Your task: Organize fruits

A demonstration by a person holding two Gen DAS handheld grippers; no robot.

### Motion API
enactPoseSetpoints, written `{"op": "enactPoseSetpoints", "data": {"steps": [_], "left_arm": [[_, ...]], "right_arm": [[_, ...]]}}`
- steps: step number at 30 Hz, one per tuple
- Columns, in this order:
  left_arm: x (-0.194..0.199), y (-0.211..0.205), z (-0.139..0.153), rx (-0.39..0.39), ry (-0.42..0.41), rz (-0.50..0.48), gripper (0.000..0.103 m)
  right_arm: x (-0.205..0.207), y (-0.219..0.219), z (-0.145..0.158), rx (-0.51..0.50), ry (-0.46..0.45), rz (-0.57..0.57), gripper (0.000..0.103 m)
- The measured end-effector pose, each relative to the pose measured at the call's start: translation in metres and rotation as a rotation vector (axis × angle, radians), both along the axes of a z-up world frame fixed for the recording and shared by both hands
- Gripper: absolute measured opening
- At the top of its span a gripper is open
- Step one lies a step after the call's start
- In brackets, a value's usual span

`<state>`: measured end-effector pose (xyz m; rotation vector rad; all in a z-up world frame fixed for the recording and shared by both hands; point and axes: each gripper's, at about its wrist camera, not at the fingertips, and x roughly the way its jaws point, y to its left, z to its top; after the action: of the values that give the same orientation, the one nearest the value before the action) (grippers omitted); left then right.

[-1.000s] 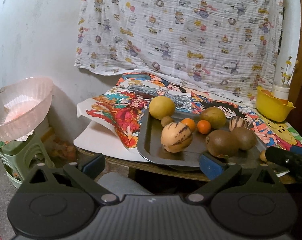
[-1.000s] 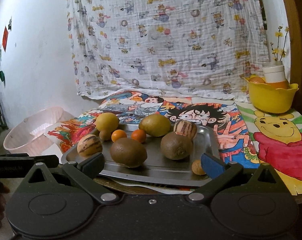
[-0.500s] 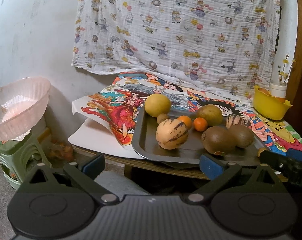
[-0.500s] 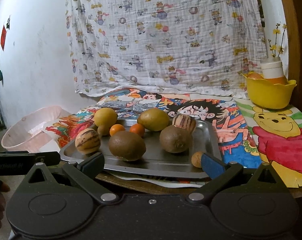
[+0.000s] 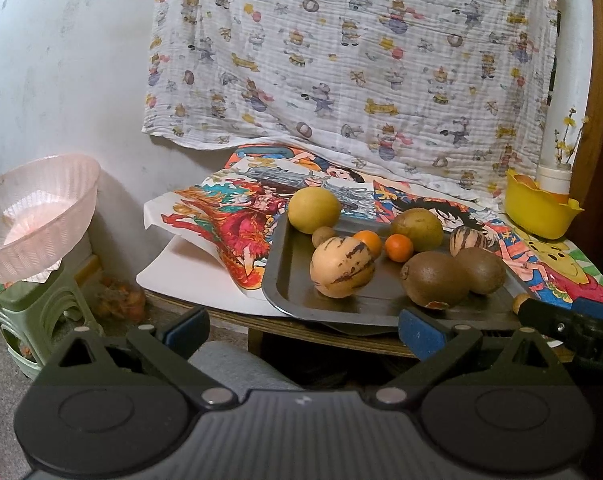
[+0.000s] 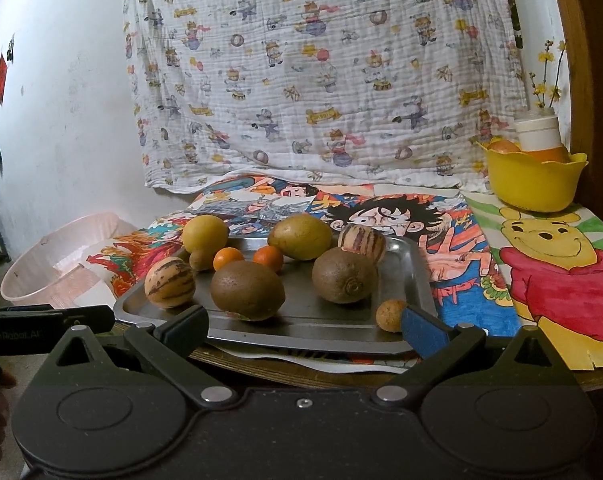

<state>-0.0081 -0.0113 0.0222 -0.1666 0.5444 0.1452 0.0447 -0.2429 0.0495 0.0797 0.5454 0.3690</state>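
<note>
We log dark metal baking tray (image 6: 417, 276) of fruit | yellow plastic bowl (image 6: 533, 180) behind-right of tray | pink mesh basket (image 5: 37, 220) left of tray | left gripper (image 5: 301, 330) and right gripper (image 6: 303, 322) spread wide, empty, before tray.

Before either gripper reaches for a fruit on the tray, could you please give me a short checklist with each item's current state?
1. Left gripper open and empty: ok.
2. Right gripper open and empty: ok.
3. Tray flat on the table: ok.
4. Fruits apart enough to grasp: not ok; the two kiwis touch in the left view.
5. Pink basket ready, nothing inside: cannot tell.
6. Small brown fruit away from the right fingertip: not ok.
</note>
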Motion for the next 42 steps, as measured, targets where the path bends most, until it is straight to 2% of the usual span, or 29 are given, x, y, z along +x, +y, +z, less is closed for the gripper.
{"op": "enactPoseSetpoints", "data": {"steps": [42], "left_arm": [[-0.0024, -0.0021, -0.0003, 0.001, 0.001, -0.002, 0.103]], "right_arm": [[-0.0013, 0.0011, -0.0014, -0.004, -0.002, 0.009, 0.102]]}}
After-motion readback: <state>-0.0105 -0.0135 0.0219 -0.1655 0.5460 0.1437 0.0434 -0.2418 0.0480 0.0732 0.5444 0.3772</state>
